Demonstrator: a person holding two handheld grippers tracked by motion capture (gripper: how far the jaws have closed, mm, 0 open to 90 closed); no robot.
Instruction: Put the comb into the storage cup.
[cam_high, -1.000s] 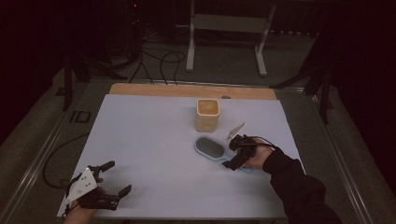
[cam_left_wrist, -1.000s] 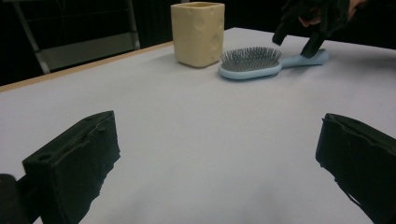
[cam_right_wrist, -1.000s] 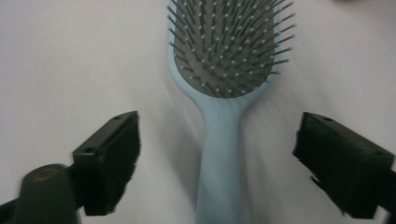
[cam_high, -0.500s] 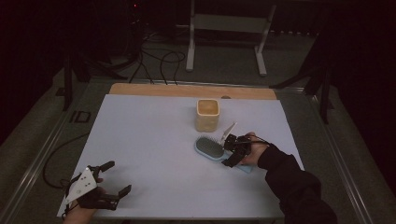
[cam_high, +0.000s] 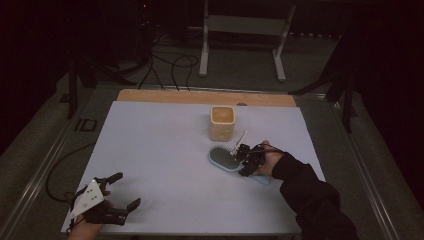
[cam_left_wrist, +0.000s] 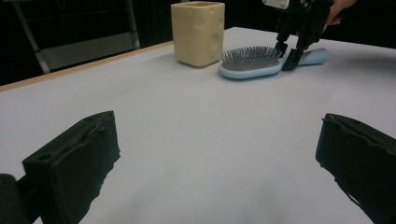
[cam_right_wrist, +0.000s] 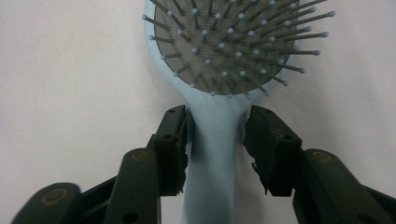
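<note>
High view: a pale blue hairbrush (cam_high: 226, 159) lies bristles up on the white table (cam_high: 160, 150), just in front of the cream cup (cam_high: 222, 123) and a touch to its right; the cup stands upright near the far middle of the table, with a wooden strip (cam_high: 200, 96) along the edge behind it; the right gripper (cam_high: 246, 161) sits over the brush's handle, on the side away from the cup, with the person's hand (cam_high: 269, 161) and dark sleeve (cam_high: 310, 195) trailing back towards the near right corner; the left gripper (cam_high: 125, 192) rests well apart from the cup, at the near left corner, its two jaws spread wide with nothing between them.

Left gripper view: the two black jaws stand far apart at the bottom corners with bare table between; across the table the cup (cam_left_wrist: 198, 31) stands upright, and the hairbrush (cam_left_wrist: 261, 61) lies just beside it to the right, flat, bristles upward; the right gripper (cam_left_wrist: 290, 50) comes down onto the handle end, one jaw on each side of the neck.

Right gripper view: the hairbrush (cam_right_wrist: 219, 70) points away, its bristled head above and the handle running down between the jaws; the right gripper (cam_right_wrist: 215, 140) straddles the narrow neck, the left jaw against the handle and the right jaw close at its other side; whether it is fully clamped, I cannot tell.
</note>
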